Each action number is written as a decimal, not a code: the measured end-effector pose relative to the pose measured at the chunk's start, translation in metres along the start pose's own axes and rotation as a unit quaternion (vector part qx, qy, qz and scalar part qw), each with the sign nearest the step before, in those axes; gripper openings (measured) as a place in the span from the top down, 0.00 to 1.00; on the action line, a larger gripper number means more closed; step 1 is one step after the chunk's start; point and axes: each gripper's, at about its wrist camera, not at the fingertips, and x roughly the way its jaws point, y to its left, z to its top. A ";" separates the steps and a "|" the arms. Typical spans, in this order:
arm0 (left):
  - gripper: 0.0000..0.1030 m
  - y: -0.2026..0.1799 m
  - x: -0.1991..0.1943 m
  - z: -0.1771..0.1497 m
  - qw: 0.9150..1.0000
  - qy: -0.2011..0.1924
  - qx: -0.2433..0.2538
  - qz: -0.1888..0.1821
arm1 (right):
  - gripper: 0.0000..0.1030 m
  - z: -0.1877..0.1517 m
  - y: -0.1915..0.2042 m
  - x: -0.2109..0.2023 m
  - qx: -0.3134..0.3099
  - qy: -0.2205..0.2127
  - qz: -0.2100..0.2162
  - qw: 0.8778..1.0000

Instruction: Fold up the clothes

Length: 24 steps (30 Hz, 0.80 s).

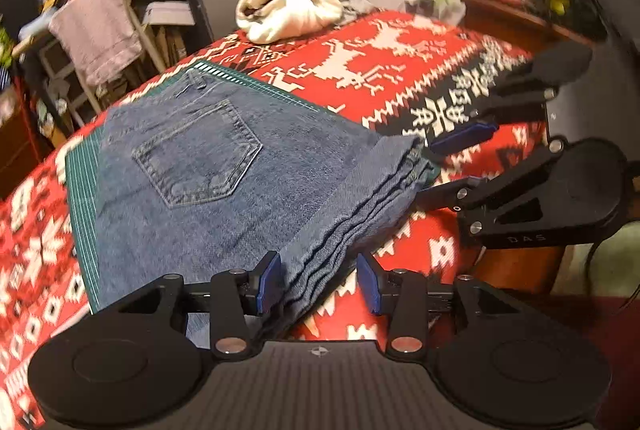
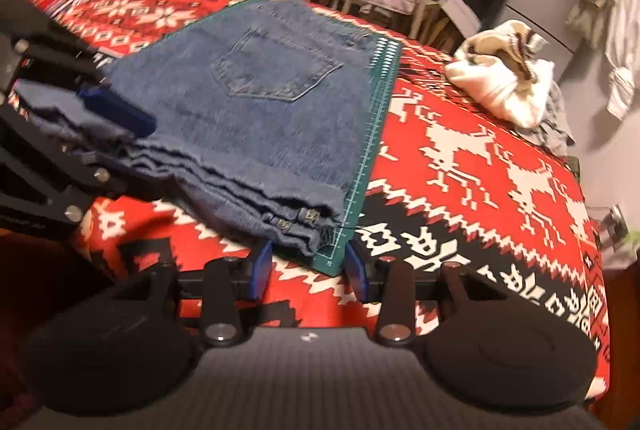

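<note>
Folded blue jeans (image 1: 208, 166) are lying on a green cutting mat (image 1: 80, 190) atop a counter (image 1: 400, 70) covered in a red patterned cloth, back pocket facing up. The left tool (image 1: 318, 280) is sitting wide apart around the stacked denim edge, one pad touching the fabric. The right tool (image 2: 308, 268) is also spread wide, straddling the jeans' corner and the mat's corner. A cream garment (image 2: 504, 82) is lying well apart.
</note>
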 end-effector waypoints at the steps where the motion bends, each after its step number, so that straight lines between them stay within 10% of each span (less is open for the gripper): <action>1: 0.60 -0.002 0.002 0.001 1.000 0.001 0.013 0.007 | 0.58 0.000 0.001 0.001 -0.007 -0.004 -0.003 1.000; 12: 0.86 0.010 0.009 0.015 1.000 -0.013 -0.008 0.027 | 0.58 0.025 -0.012 0.001 0.027 -0.047 -0.028 0.998; 24: 0.87 -0.007 0.011 0.000 1.000 -0.013 0.018 0.017 | 0.61 -0.002 -0.015 -0.009 0.059 0.006 0.033 0.998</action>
